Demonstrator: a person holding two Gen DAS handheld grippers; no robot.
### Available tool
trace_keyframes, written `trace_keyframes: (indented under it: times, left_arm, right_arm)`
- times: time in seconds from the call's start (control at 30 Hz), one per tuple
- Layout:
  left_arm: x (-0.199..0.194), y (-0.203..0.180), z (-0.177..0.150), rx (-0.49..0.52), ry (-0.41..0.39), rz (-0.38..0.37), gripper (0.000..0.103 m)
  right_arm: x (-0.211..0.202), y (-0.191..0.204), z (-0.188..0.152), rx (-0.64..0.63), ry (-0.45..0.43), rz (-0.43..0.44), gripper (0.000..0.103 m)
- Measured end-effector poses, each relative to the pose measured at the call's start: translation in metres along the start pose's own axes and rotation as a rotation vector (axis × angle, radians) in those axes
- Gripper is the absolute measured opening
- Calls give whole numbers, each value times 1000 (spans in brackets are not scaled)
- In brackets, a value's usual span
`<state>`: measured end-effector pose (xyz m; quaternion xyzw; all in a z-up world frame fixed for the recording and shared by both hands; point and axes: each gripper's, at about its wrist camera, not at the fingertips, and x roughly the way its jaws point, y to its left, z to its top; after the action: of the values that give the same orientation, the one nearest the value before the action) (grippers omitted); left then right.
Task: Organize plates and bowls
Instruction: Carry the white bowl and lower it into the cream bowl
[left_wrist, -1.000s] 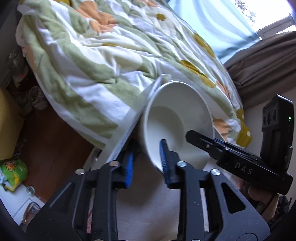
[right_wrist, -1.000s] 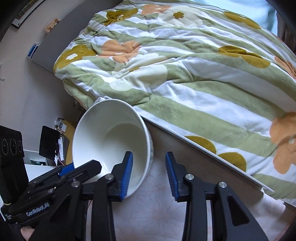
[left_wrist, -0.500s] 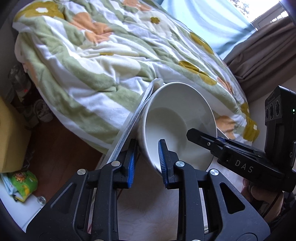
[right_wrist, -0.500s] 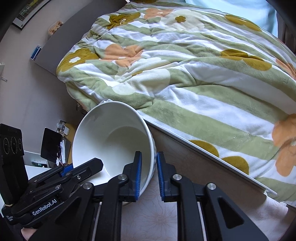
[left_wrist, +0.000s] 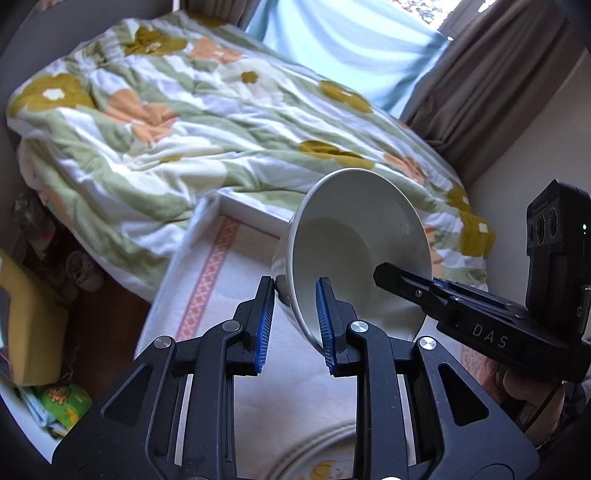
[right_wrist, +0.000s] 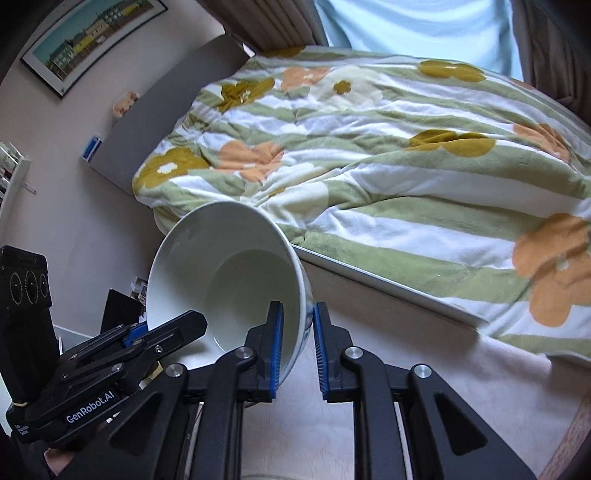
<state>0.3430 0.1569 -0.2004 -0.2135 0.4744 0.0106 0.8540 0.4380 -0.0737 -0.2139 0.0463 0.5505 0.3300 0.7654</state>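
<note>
A white bowl (left_wrist: 354, 243) is held tilted above the table by both grippers, one on each side of its rim. My left gripper (left_wrist: 294, 321) is shut on the bowl's near rim. My right gripper (right_wrist: 297, 349) is shut on the opposite rim of the same bowl (right_wrist: 225, 269). The right gripper shows in the left wrist view (left_wrist: 439, 295), and the left gripper shows in the right wrist view (right_wrist: 147, 339). A plate (left_wrist: 317, 458) with a yellow pattern lies on the table just below the left gripper, mostly hidden.
The table (left_wrist: 207, 295) has a pale cloth with an orange patterned band and a white raised edge. Behind it is a bed with a green, white and orange flowered quilt (right_wrist: 406, 155). Curtains (left_wrist: 498, 74) hang at the right. Clutter lies on the floor at the left (left_wrist: 33, 295).
Both grippers have lifted the bowl up and back from the table's edge; more of the table and the room shows. The right gripper closed on the rim from open a second ago.
</note>
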Motion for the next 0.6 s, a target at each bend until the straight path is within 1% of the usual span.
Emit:
trace_keyframes:
  times: [0.13, 0.23, 0.37, 0.5, 0.6]
  left_arm:
    - [-17, -44, -20, 45, -8, -35, 20]
    - [-25, -84, -43, 88, 0, -66, 20]
    - [-30, -135, -79, 136, 28, -113, 20]
    - [-29, -183, -118, 190, 61, -157, 20]
    - [-26, -215, -146, 227, 93, -186, 20]
  right_arm:
    - [-50, -16, -28, 35, -55, -19, 15]
    - [-89, -33, -53, 63, -91, -43, 15]
    - [-134, -59, -90, 105, -120, -92, 15]
    - [-175, -90, -135, 167, -145, -140, 15]
    - [-199, -111, -164, 208, -157, -168, 15]
